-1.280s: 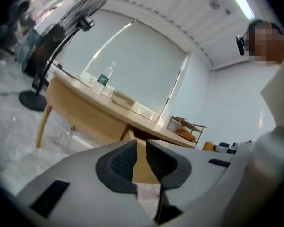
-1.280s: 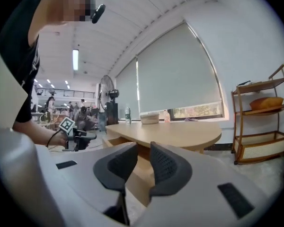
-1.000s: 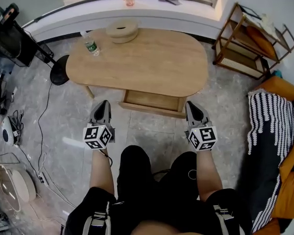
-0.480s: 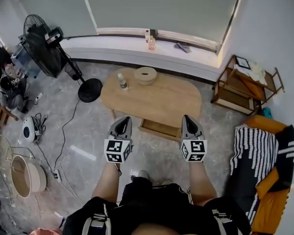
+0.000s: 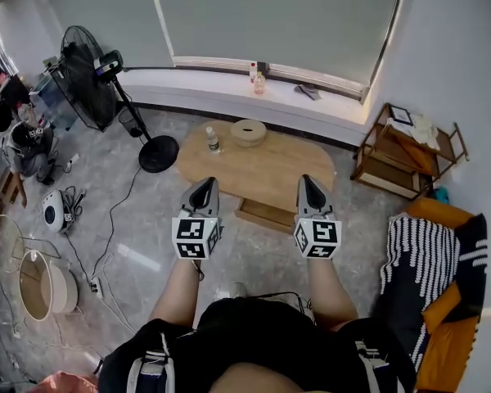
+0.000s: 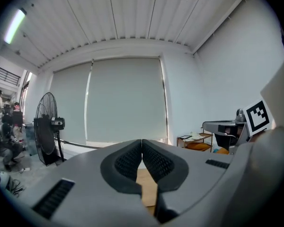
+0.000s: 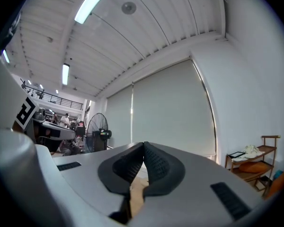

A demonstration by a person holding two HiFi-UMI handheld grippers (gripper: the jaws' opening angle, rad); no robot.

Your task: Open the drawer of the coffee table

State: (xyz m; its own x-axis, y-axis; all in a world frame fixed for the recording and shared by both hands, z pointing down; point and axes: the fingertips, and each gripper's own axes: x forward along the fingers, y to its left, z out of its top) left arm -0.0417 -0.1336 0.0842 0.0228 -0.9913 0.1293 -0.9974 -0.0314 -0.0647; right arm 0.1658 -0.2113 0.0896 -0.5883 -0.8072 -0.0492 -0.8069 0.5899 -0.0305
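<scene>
The oval wooden coffee table stands on the floor well below me, its drawer pulled out on the near side. My left gripper and right gripper are held high in front of me, far above the table and side by side. Both are shut with nothing between their jaws. In the left gripper view the left gripper points level at the window blind; in the right gripper view the right gripper does the same. A strip of table shows under each.
A plastic bottle and a round wooden bowl sit on the table's far side. A standing fan is at the left, a wooden shelf at the right, a striped throw on an orange sofa beside me. Cables and appliances lie at left.
I have stood up: both grippers rose a long way together from just above the open drawer, and the table now looks small and far below. Both stayed shut.
</scene>
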